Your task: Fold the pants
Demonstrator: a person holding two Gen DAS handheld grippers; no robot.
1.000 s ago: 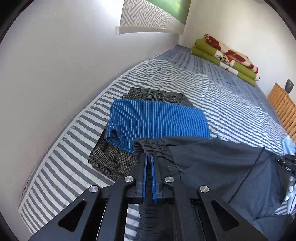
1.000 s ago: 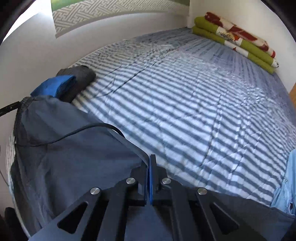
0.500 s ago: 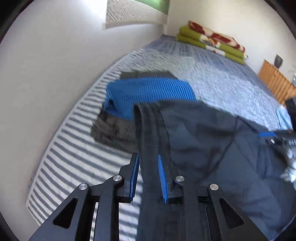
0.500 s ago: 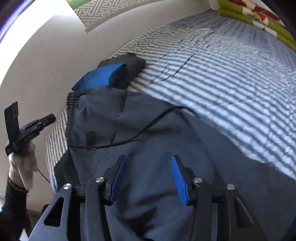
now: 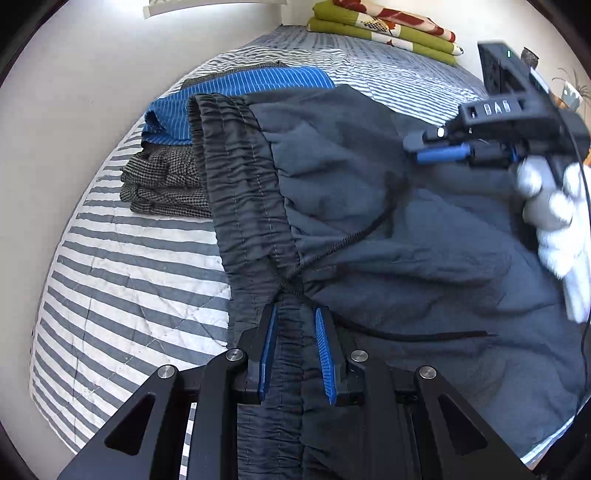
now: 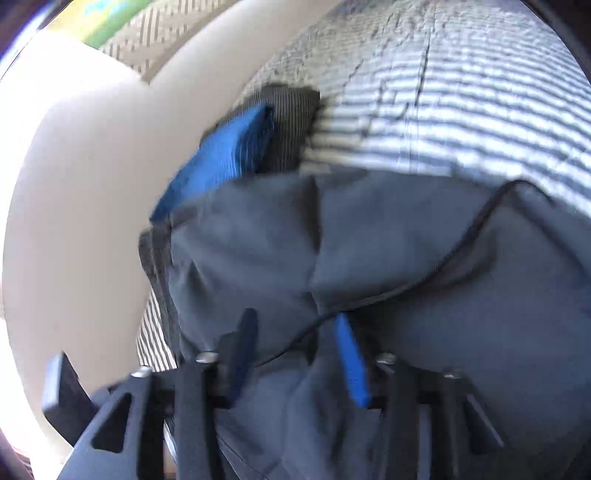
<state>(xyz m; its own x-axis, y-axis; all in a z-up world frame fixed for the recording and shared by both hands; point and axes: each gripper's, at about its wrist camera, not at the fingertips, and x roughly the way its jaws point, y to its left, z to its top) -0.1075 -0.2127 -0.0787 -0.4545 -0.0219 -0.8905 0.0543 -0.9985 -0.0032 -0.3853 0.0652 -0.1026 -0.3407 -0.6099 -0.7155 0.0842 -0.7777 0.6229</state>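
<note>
Dark grey pants point(image 5: 369, 206) spread, rumpled

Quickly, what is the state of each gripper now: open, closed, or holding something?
Left gripper: open, its fingers either side of the pants waistband, not clamped.
Right gripper: open over the pants, holding nothing.

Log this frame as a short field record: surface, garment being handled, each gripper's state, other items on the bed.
surface: striped bedsheet
garment: dark grey pants spread on the bed, elastic waistband and loose drawstring showing
left gripper: open, fingers either side of the waistband
right gripper: open, above the pants; view blurred
pile beside waistband: blue striped garment on top of checked garment, both folded
far end: folded green and red blankets
</note>
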